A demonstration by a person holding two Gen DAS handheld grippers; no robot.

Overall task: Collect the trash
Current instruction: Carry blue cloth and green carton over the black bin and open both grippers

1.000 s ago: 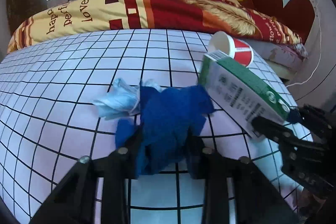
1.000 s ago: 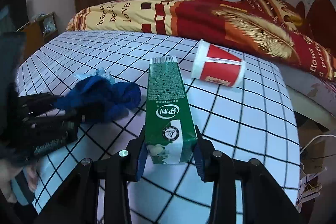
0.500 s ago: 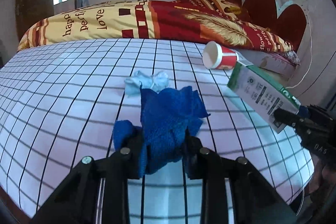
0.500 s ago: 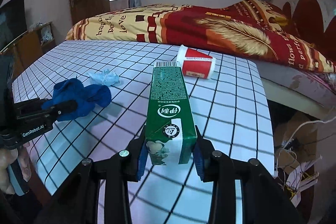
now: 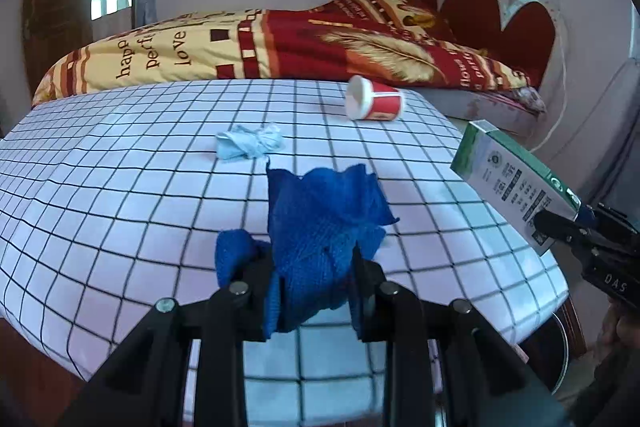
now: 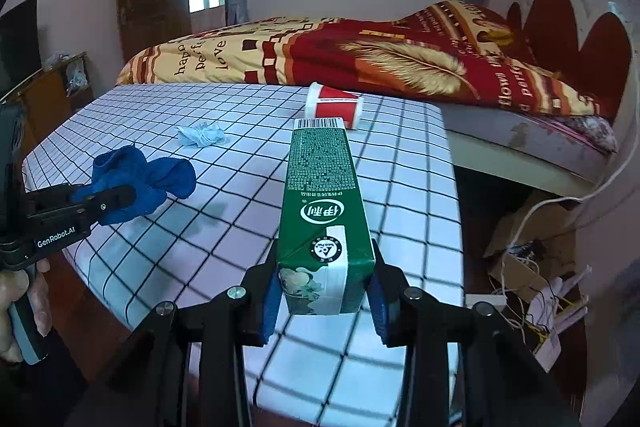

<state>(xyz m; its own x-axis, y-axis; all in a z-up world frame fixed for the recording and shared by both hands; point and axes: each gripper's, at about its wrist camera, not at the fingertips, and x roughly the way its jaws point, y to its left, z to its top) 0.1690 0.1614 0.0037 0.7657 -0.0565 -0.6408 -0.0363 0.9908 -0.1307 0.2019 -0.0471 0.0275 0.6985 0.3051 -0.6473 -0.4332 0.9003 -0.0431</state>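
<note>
My left gripper (image 5: 312, 267) is shut on a crumpled blue cloth (image 5: 324, 223) and holds it above the near edge of the checked table (image 5: 120, 187). It also shows at the left of the right wrist view (image 6: 116, 195). My right gripper (image 6: 324, 291) is shut on a green milk carton (image 6: 324, 211), held above the table's near right corner; the carton also shows in the left wrist view (image 5: 512, 183). A crumpled pale blue tissue (image 5: 248, 145) and a red and white paper cup (image 5: 372, 103) on its side lie on the table.
A bed with a red and yellow quilt (image 6: 360, 55) stands behind the table. Cardboard, cables and paper scraps (image 6: 532, 267) lie on the floor to the right. A dark round container rim (image 5: 560, 351) shows below the table's right corner.
Both grippers have lifted and pulled back from the table with the cloth and the carton. The tissue and the cup now lie farther away.
</note>
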